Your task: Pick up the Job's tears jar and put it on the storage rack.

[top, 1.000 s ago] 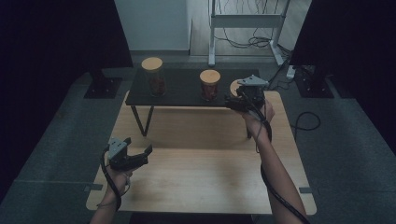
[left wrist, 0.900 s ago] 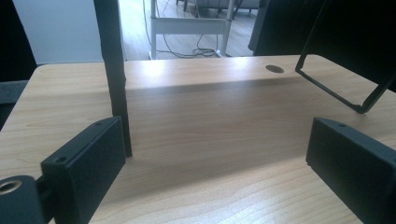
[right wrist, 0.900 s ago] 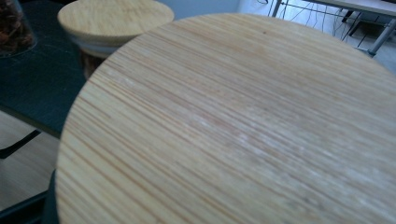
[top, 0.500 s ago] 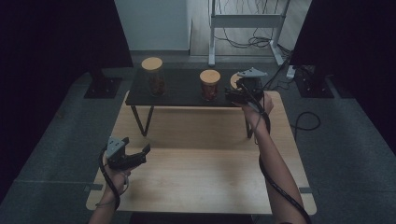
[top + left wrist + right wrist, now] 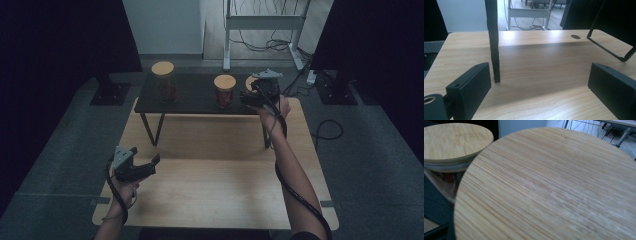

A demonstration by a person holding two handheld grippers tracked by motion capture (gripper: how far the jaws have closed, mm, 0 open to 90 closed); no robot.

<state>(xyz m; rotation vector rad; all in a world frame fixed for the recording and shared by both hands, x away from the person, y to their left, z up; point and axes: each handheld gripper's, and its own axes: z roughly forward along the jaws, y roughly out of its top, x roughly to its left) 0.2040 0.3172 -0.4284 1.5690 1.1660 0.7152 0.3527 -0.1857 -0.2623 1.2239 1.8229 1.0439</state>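
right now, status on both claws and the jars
Left claw open, idle over light wooden table. Right claw shut at round bamboo-lidded glass jar. Nothing in the way.

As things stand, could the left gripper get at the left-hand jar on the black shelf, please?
Probably yes. The left gripper hovers open over the wooden table, and nothing lies between it and the left-hand jar on the black shelf. It would have to rise and reach forward to shelf height.

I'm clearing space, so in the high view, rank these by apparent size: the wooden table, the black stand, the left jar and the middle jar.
1. wooden table
2. black stand
3. left jar and middle jar: about alike, so I won't rank them.
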